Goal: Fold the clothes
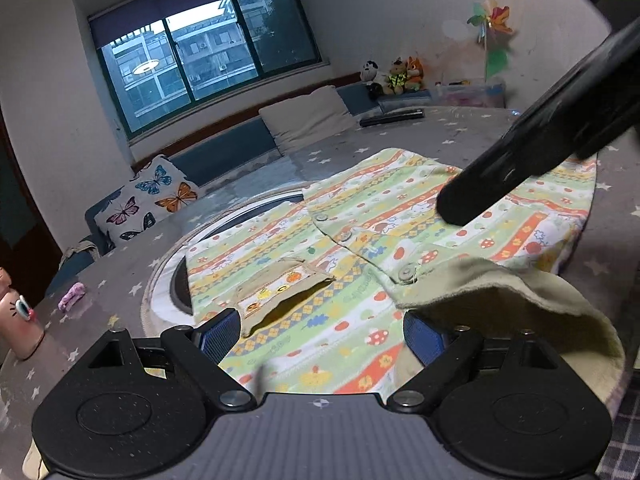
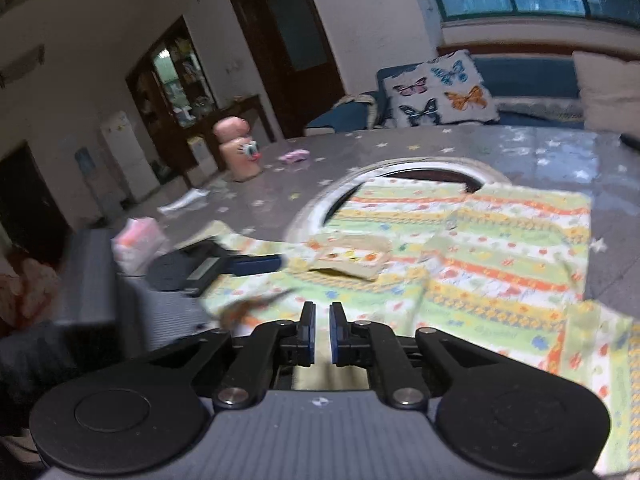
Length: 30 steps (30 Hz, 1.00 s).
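A child's garment (image 1: 360, 240) with green, orange and yellow printed stripes, snap buttons and a small pocket (image 1: 280, 292) lies spread on the round table; it also shows in the right wrist view (image 2: 480, 256). One corner is turned back and shows its cream lining (image 1: 520, 300). My left gripper (image 1: 322, 334) is open low over the garment's near edge, its blue pads on either side of the cloth. My right gripper (image 2: 322, 330) hovers above the garment with its jaws nearly closed and nothing between them. It shows as a dark arm (image 1: 540, 148) in the left wrist view.
The table (image 1: 120, 280) has a grey star-print cover and a round white ring (image 1: 160, 280) at its middle. A pink bottle (image 2: 240, 152), a small pink item (image 1: 72, 296) and a remote (image 1: 392, 117) lie on it. A bench with a butterfly cushion (image 1: 148, 196) stands behind.
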Tool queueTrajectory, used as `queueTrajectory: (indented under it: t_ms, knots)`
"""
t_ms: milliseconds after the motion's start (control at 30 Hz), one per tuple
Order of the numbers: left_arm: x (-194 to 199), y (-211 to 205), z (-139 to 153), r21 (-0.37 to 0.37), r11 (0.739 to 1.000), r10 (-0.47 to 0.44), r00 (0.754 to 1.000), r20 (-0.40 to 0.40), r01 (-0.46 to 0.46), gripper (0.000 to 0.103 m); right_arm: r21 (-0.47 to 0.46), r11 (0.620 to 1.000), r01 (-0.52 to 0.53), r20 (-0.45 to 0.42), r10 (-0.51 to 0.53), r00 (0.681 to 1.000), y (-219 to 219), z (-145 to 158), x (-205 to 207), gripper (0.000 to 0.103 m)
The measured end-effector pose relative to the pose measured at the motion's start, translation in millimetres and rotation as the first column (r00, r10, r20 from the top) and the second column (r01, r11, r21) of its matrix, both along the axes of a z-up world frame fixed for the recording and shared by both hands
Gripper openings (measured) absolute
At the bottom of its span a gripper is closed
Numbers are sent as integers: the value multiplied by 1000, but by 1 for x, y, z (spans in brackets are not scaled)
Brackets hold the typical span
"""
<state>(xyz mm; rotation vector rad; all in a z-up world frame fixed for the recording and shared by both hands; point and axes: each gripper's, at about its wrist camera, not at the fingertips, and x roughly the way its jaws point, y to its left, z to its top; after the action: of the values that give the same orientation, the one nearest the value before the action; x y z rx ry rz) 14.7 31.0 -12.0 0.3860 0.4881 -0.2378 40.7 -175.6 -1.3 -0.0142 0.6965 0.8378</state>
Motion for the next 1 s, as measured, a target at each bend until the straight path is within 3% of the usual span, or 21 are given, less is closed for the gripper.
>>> queueTrajectory:
  t_ms: [200, 367, 500, 600, 800, 1000]
  knots:
    - [-13, 24, 20, -50, 997, 66, 997, 36, -64, 91, -165, 985, -46, 44, 54, 998, 26, -33, 0, 11]
    - [-7, 28, 36, -112, 989, 100, 993, 55, -94, 92, -257, 963, -87, 113, 119, 986, 37, -48, -23, 21]
    - [5, 13, 31, -124, 989, 88, 996, 32, -84, 92, -232, 968, -91, 118, 121, 986, 29, -38, -33, 22]
    - [9, -1, 21, -118, 991, 64, 998, 4, -64, 92, -223, 974, -49, 123, 78, 989, 18, -34, -32, 29]
    - [7, -19, -2, -20, 999, 26, 999, -33, -27, 92, -202, 979, -23, 69, 37, 997, -2, -40, -34, 31]
    - [4, -18, -5, -21, 999, 37, 999, -31, -37, 93, -133, 987, 93, 52, -86, 995, -26, -36, -26, 34]
